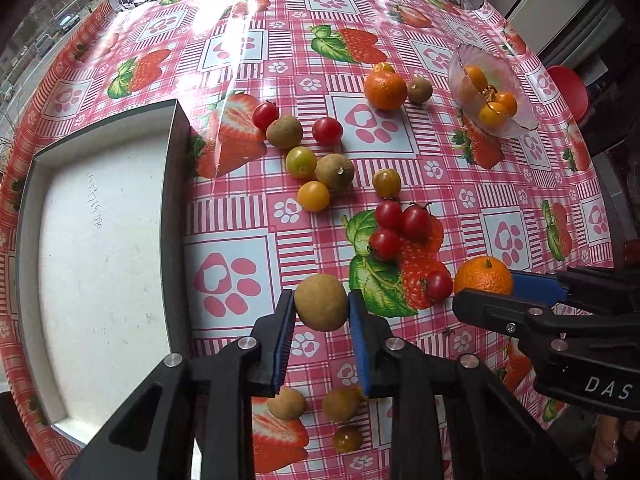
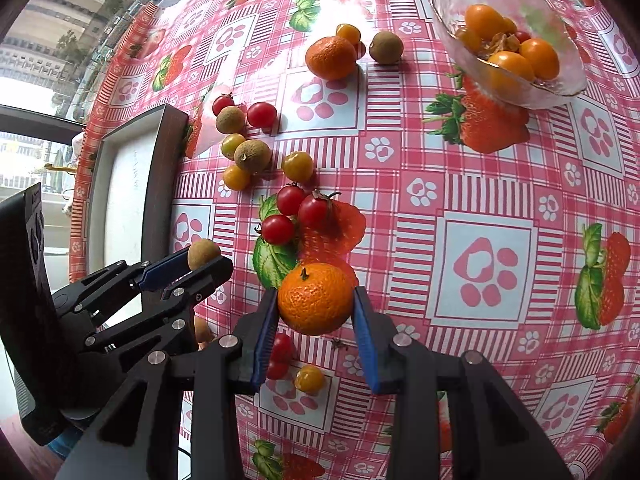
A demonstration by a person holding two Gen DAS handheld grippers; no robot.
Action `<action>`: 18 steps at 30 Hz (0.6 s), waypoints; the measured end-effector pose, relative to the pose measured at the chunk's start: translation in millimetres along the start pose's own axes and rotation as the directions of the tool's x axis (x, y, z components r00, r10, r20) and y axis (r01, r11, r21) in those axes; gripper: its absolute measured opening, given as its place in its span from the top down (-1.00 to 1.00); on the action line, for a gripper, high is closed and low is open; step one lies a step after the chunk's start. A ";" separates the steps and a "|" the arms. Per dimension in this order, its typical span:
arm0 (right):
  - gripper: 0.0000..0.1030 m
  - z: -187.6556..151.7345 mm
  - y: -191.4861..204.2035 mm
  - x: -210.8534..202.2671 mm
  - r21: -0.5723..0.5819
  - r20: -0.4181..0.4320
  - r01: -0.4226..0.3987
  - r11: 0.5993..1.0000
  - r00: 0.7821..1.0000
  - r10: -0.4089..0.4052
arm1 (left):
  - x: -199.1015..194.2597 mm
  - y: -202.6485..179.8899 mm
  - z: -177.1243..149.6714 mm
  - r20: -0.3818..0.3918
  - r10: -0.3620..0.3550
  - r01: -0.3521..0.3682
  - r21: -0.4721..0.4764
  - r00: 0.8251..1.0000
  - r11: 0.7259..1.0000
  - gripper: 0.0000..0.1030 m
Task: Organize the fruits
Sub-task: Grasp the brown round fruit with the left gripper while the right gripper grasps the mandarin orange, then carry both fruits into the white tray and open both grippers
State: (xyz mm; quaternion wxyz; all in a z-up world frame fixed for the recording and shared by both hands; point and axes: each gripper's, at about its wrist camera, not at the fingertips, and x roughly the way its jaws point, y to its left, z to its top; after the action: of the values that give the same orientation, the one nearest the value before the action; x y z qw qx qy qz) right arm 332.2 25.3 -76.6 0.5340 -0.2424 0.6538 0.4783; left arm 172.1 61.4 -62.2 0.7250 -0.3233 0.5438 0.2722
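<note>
Tray [image 1: 104,240], left of frame: white-lined, presumably the sorting destination.
Glass bowl [image 2: 508,40], upper right: holds small orange fruits.
Mandarin [image 2: 316,298], lower centre: clamped between right gripper [image 2: 316,312] jaws, level approach.
Brown longan [image 1: 321,302], lower centre: clamped by left gripper [image 1: 321,312], beside tray.

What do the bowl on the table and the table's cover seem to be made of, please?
The bowl looks like clear glass: the fruit shows through its rippled wall. The table cover looks like glossy plastic or oilcloth, judging by the window glare on its printed surface.
</note>
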 end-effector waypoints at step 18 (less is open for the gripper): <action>0.24 -30.4 179.8 47.1 -0.281 -0.105 -0.119 0.952 0.990 0.092 | -57.9 205.2 -116.7 -0.070 0.289 -0.297 -0.185 0.955 0.937 0.46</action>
State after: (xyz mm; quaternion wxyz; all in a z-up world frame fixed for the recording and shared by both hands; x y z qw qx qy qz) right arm 154.5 84.0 -55.4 0.4365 -0.3035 0.6131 0.5844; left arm -67.6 101.4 -65.1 0.6301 -0.3132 0.5717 0.4220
